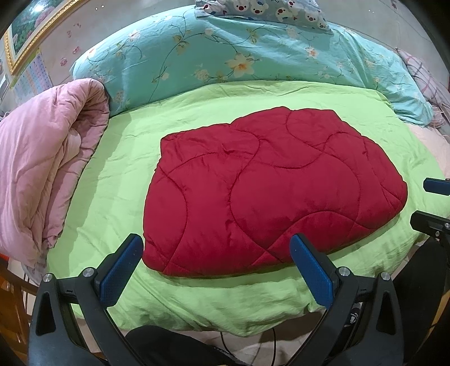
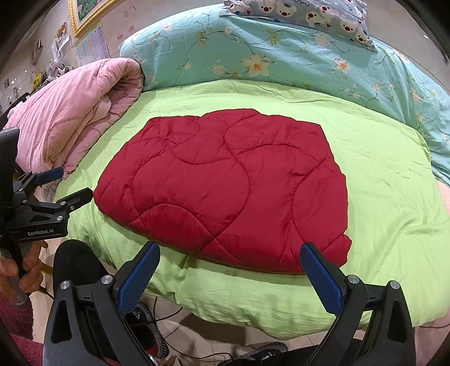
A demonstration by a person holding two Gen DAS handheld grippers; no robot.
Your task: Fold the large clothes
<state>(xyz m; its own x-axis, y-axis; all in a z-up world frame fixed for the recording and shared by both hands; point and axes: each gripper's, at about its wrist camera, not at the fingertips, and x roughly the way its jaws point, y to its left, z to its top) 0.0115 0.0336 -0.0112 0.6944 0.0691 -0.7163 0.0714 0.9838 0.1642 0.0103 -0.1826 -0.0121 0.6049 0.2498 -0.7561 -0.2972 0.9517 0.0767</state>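
Note:
A red quilted garment (image 1: 267, 194) (image 2: 230, 185) lies folded into a flat block on the lime green bed cover (image 1: 118, 180) (image 2: 379, 197). My left gripper (image 1: 216, 247) hovers open over the garment's near edge, its blue pads apart with nothing between them. It also shows at the left of the right wrist view, as the left gripper (image 2: 67, 185) held in a hand. My right gripper (image 2: 229, 259) stands open at the garment's near right edge, also holding nothing. Its fingertips (image 1: 433, 185) poke in at the right edge of the left wrist view.
A rolled pink quilt (image 1: 47, 169) (image 2: 73, 118) lies on the bed's left side. A teal floral duvet (image 1: 225, 53) (image 2: 281, 56) and a bear-print pillow (image 1: 261, 9) (image 2: 303, 14) fill the back. Cables and dark shoes (image 2: 152, 335) are on the floor below the bed's front edge.

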